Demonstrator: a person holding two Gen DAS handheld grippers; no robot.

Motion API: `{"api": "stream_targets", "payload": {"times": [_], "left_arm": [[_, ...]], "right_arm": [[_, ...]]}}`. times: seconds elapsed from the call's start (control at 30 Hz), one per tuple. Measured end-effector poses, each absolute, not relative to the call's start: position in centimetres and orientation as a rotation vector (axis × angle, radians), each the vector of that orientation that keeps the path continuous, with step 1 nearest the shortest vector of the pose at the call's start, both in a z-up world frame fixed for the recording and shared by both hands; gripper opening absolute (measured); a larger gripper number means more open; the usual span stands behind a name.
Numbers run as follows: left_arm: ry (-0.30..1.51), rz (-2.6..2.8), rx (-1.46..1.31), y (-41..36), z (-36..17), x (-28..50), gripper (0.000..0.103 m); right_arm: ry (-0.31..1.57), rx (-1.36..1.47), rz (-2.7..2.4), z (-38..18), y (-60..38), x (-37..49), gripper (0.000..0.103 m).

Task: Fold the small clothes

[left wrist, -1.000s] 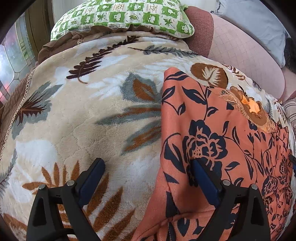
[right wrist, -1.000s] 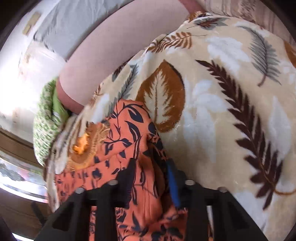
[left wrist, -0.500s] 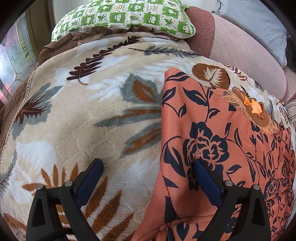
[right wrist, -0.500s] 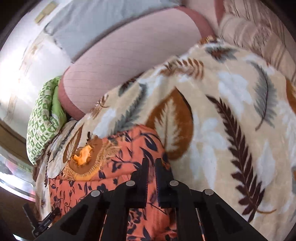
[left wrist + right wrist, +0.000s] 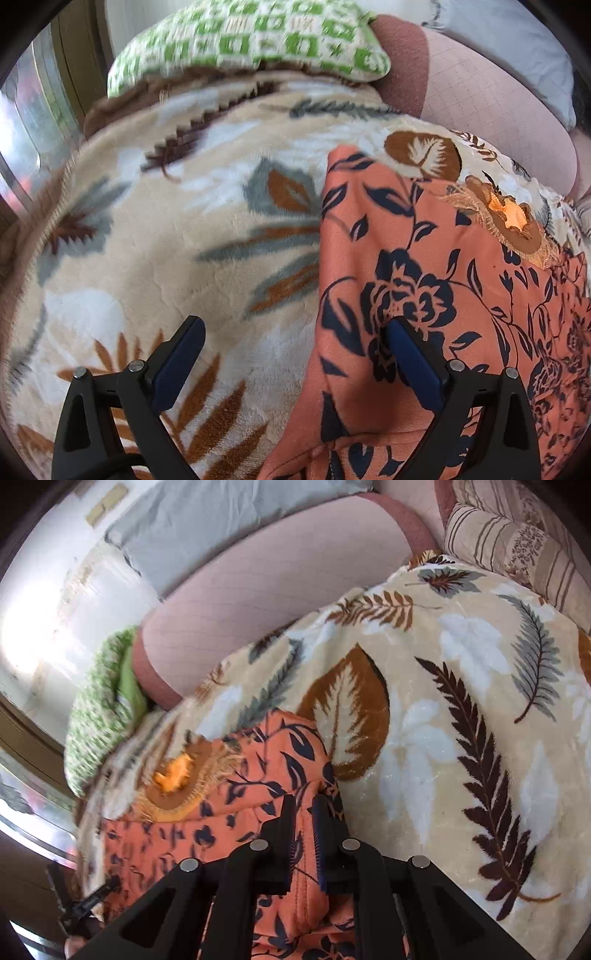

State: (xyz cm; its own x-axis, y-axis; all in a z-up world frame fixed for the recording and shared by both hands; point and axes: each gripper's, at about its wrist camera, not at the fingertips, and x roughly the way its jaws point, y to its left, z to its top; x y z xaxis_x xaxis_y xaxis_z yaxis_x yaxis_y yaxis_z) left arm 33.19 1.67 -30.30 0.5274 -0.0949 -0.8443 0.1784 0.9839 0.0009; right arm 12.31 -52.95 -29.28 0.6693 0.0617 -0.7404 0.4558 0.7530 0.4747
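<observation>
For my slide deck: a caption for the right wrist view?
Right claw shut on orange floral garment atop leaf-print blanket.

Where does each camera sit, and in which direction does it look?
Left wrist view: it sits on the left claw and looks down along its open fingers at the leaf blanket and the orange garment; only the claw shows.
Right wrist view: it sits on the right claw, shut on the orange garment, and looks down across the blanket; only the claw shows.
Both share the garment, the blanket and the green pillow.
</observation>
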Motion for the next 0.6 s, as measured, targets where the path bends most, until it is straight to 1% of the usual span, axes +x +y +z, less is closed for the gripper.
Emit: {"api": "stream_targets", "payload": {"times": [0.07, 0.13, 0.23, 0.37, 0.47, 0.53, 0.57, 0.6], "left_arm": [[0.950, -0.157, 0.131, 1.1, -29.6, 32.8, 0.099], [0.915, -0.157, 0.148, 0.8, -29.0, 32.6, 0.099], [0.939, -0.160, 0.138, 0.8, -29.5, 32.9, 0.099], [0.980, -0.142, 0.121, 1.1, -30.4, 33.4, 0.099], [0.992, -0.144, 0.106, 1.1, -30.8, 33.7, 0.099], [0.992, -0.142, 0.105, 1.1, -31.0, 33.7, 0.099], [0.991, -0.141, 0.105, 1.1, -31.0, 33.7, 0.099], [0.990, -0.140, 0.107, 1.0, -31.0, 33.7, 0.099]], "right_arm": [[0.761, 0.712, -0.220, -28.8, -53.1, 11.2, 0.011], [0.744, 0.707, -0.224, -28.8, -53.1, 10.7, 0.017], [0.780, 0.728, -0.231, -29.6, -53.6, 10.9, 0.017], [0.781, 0.763, -0.189, -30.0, -54.1, 11.2, 0.017], [0.724, 0.784, -0.158, -29.3, -53.9, 10.5, 0.017], [0.638, 0.770, -0.154, -28.0, -53.5, 9.0, 0.018], [0.583, 0.758, -0.148, -27.4, -53.2, 8.1, 0.022], [0.503, 0.740, -0.130, -26.8, -52.7, 7.1, 0.052]]}}
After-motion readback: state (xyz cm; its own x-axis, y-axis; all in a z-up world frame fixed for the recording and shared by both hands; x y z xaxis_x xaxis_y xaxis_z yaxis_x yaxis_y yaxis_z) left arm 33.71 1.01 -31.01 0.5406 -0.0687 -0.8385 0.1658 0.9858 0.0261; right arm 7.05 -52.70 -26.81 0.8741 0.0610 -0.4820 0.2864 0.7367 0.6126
